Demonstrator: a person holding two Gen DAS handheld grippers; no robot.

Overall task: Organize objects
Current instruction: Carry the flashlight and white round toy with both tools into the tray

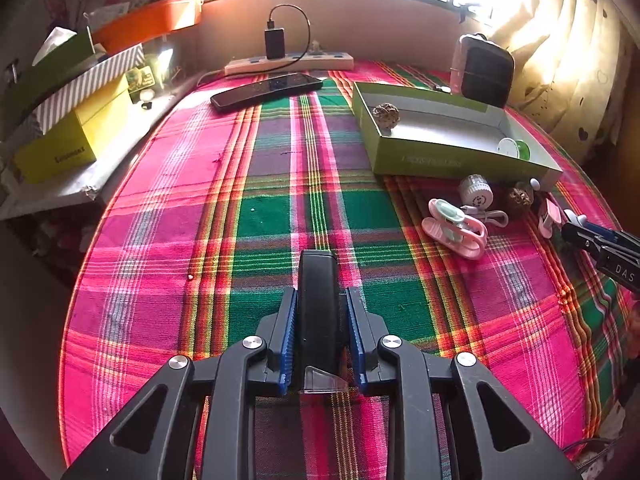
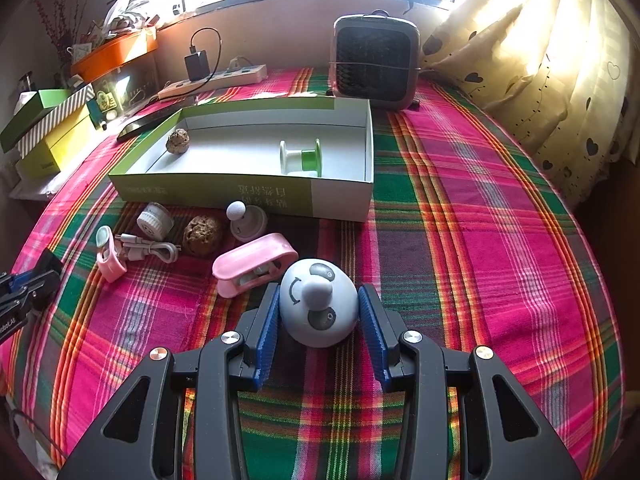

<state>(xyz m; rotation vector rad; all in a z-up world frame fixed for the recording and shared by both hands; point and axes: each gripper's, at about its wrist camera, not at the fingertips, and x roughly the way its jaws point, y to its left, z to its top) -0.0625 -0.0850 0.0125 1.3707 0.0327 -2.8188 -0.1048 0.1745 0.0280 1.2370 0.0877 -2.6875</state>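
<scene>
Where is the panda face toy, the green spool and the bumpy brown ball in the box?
panda face toy (image 2: 318, 308): right wrist view, on its grey nose.
green spool (image 2: 301, 157): right wrist view, on its middle barrel.
bumpy brown ball (image 2: 178, 141): right wrist view, on its rough middle.

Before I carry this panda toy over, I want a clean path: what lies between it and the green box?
In the right wrist view, a pink clip and a white knobbed piece lie between the panda toy and the green box.
</scene>
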